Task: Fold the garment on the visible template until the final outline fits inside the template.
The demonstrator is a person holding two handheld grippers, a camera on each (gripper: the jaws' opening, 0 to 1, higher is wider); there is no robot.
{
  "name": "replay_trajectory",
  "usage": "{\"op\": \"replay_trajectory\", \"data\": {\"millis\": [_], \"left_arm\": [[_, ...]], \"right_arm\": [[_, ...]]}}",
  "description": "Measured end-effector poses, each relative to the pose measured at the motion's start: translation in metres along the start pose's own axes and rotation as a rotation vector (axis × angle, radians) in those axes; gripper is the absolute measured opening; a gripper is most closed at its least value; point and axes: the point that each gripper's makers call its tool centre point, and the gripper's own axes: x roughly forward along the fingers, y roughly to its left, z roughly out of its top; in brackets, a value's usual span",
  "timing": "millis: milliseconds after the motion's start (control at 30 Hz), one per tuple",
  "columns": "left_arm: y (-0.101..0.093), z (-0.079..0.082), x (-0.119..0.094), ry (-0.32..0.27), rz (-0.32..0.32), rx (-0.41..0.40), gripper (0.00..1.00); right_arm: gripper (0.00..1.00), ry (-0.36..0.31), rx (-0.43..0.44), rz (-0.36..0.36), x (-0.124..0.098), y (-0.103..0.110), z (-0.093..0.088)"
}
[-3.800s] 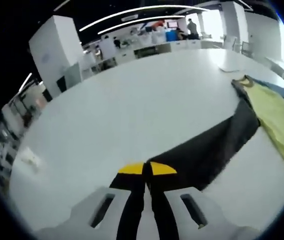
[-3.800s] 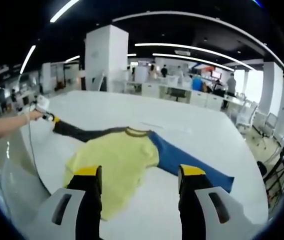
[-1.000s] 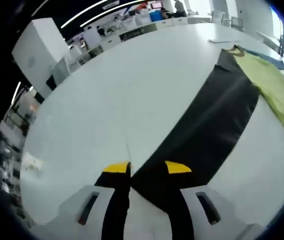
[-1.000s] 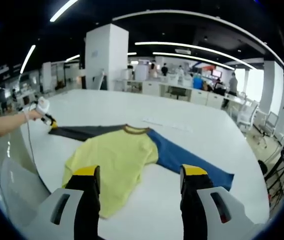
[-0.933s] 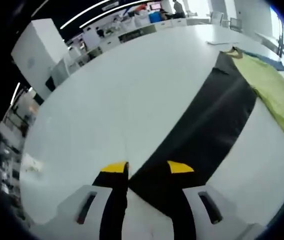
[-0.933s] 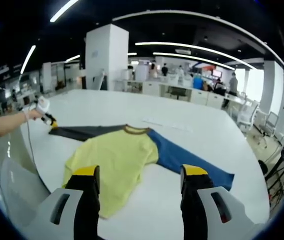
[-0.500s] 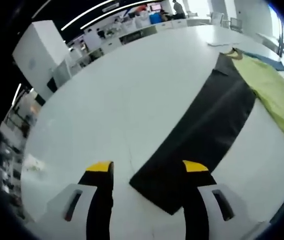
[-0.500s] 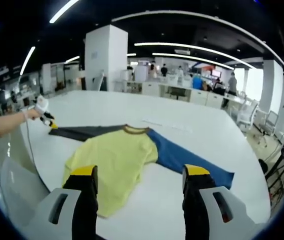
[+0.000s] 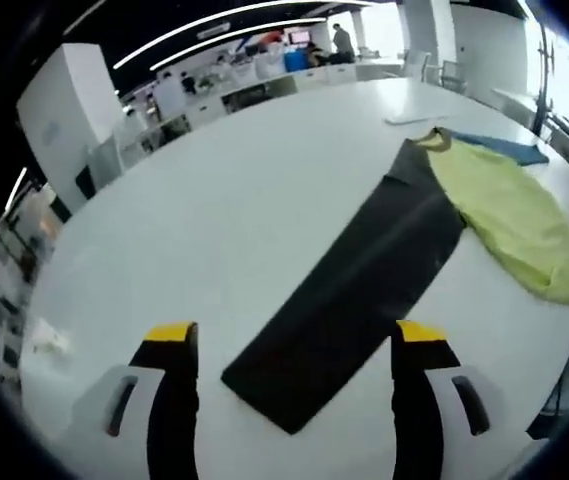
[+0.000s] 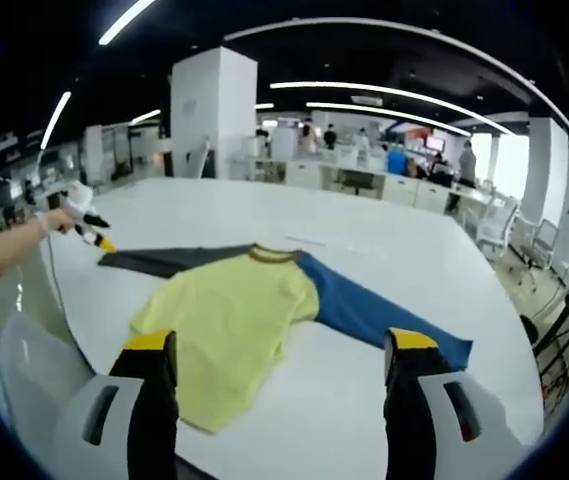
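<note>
Left gripper view looked down at a big white table [image 9: 214, 210]. The left gripper [image 9: 294, 335] had its two jaws spread wide apart, and it held nothing. Between the jaws lay the end of the black sleeve [image 9: 354, 290], flat on the table and not touching either jaw. The black sleeve ran away from the gripper up to the yellow body [image 9: 504, 215] of the shirt [image 9: 464, 205]. Past the yellow part, a bit of the blue sleeve [image 9: 504, 148] showed near the far edge of the table. A thin pale sheet [image 9: 411, 118] lay on the table just beyond the shirt's collar. In the right gripper view, the right gripper [image 10: 274, 355] also had its jaws wide open with nothing in them, and it hung over the near edge of the table [image 10: 404, 260]. The shirt [image 10: 244, 300] lay spread out flat in the middle of the table. Its black sleeve [image 10: 164, 260] pointed one way and its blue sleeve [image 10: 384, 320] pointed the other way. A person's hand [image 10: 49, 222] held the left gripper [image 10: 89, 232] up in the air, just beside the tip of the black sleeve. Desks, chairs and people stood far off behind the table.
</note>
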Motion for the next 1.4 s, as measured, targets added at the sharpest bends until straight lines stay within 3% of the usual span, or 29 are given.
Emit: {"op": "replay_trajectory", "data": {"millis": [233, 300, 367, 433, 500, 867, 1000, 1400], "left_arm": [[-0.02, 0.009, 0.002, -0.023, -0.074, -0.001, 0.85], [-0.024, 0.012, 0.001, -0.028, -0.084, 0.016, 0.89], [-0.033, 0.021, 0.0, -0.07, -0.123, 0.07, 0.94], [-0.039, 0.022, -0.002, -0.063, -0.154, 0.03, 0.95], [-0.043, 0.028, -0.003, -0.098, -0.169, 0.03, 0.99], [-0.053, 0.024, -0.007, -0.074, -0.202, 0.03, 0.99], [-0.064, 0.027, -0.014, -0.096, -0.239, 0.026, 0.99], [-0.063, 0.037, -0.029, -0.147, -0.215, 0.017, 1.0]], "right_arm": [[0.99, 0.025, -0.011, 0.007, -0.001, -0.001, -0.007], [1.0, 0.037, -0.015, 0.013, -0.002, -0.001, -0.009], [1.0, 0.042, -0.015, 0.013, -0.002, -0.001, -0.011], [1.0, 0.053, -0.016, 0.018, -0.002, 0.0, -0.013], [1.0, 0.058, -0.018, 0.029, -0.003, 0.002, -0.014], [1.0, 0.051, -0.012, 0.032, -0.006, 0.004, -0.014], [1.0, 0.055, -0.017, 0.03, -0.006, 0.003, -0.015], [1.0, 0.051, -0.028, 0.056, -0.004, 0.007, -0.01]]}}
